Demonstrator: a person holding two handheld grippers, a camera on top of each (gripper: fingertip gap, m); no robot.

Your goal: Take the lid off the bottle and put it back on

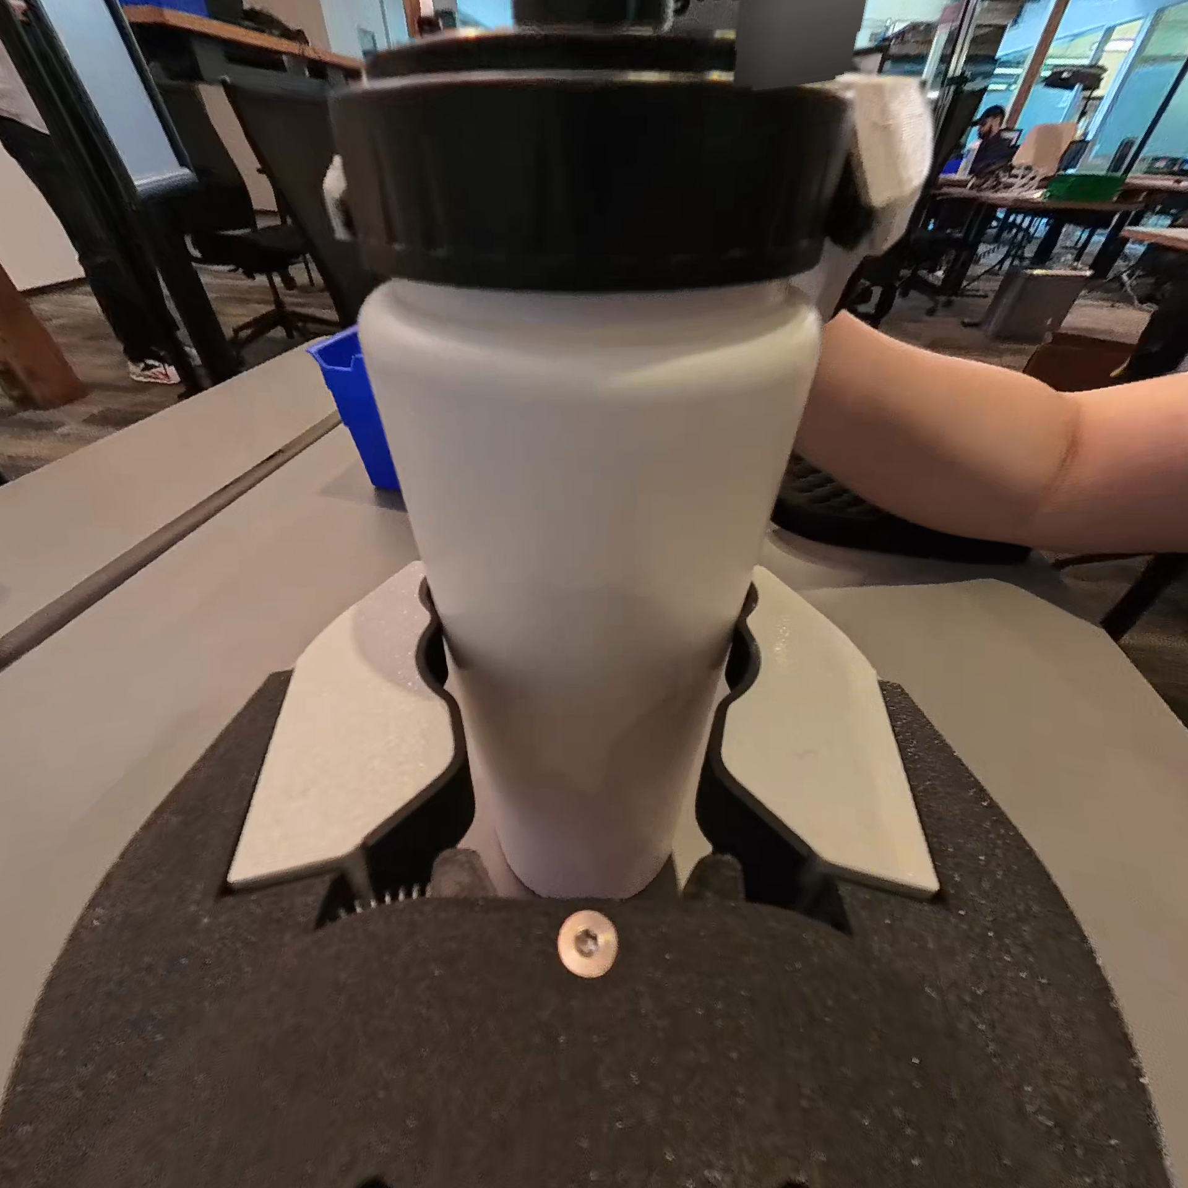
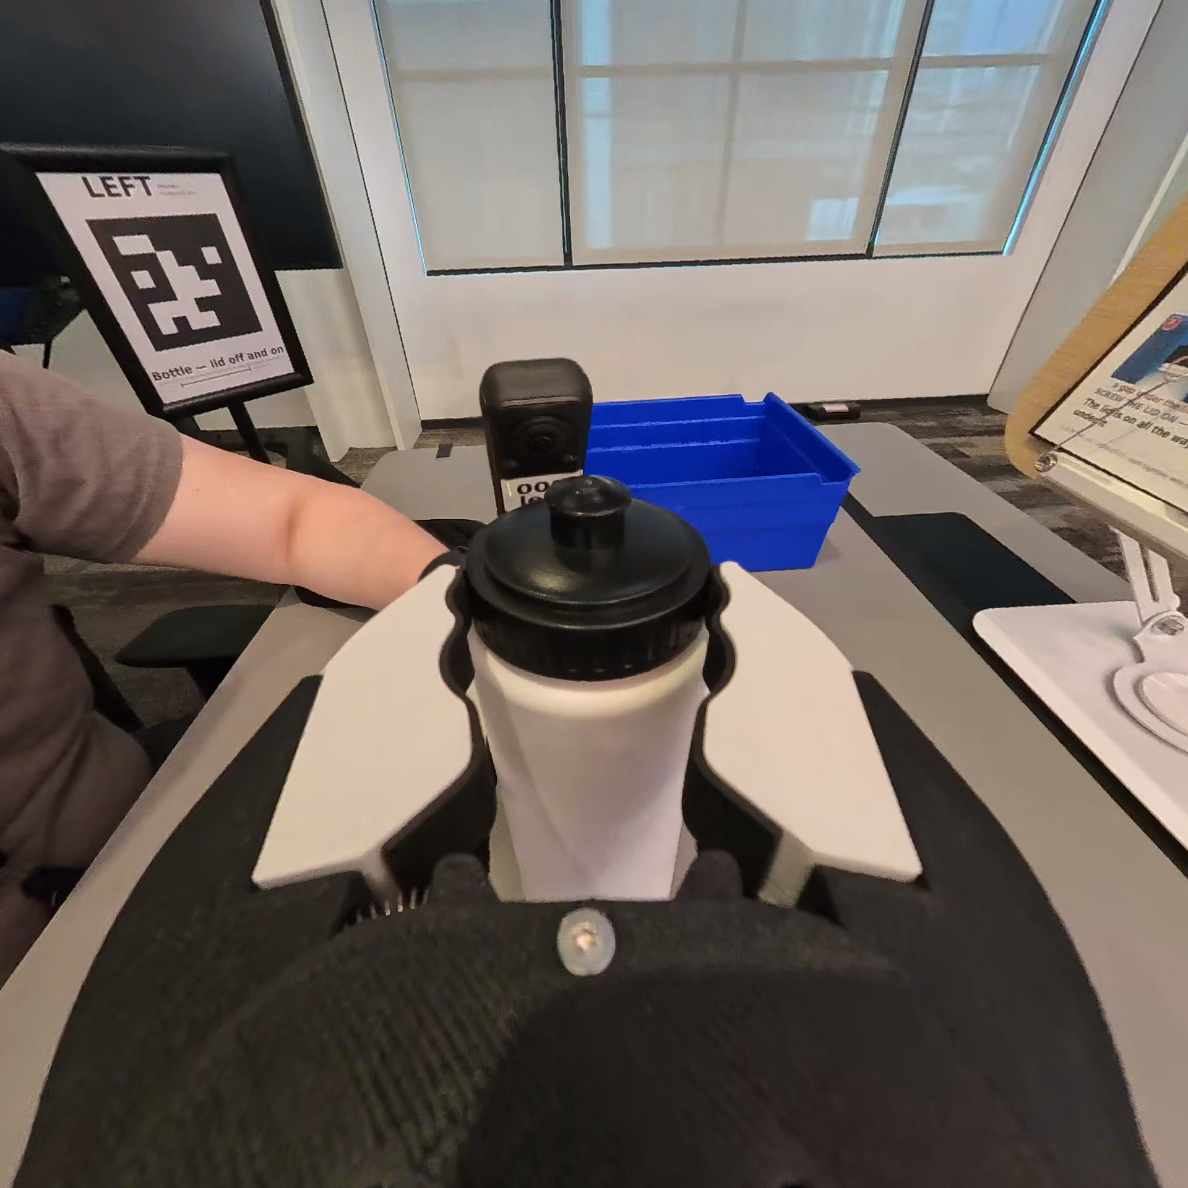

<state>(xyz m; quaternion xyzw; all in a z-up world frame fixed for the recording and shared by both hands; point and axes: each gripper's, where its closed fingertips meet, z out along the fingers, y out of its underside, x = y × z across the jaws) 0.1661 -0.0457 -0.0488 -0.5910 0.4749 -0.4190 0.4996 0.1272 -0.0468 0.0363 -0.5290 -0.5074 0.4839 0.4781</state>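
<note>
Two-gripper hold: bottle body and lid both clamped.

Left gripper (image 1: 588, 643) fingers are closed on the white bottle (image 1: 588, 514) at frame centre; right gripper (image 2: 586, 617) fingers are closed around the black lid (image 2: 586, 598), seemingly seated. Rotate the lid about the bottle axis, holding the body fixed. The framed sign (image 2: 170, 283), upper left, carries print.

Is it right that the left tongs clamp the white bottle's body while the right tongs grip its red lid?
Not quite: the lid is black, as the right wrist view shows. The left tongs do clamp the white bottle, and the right tongs grip the lid.
</note>
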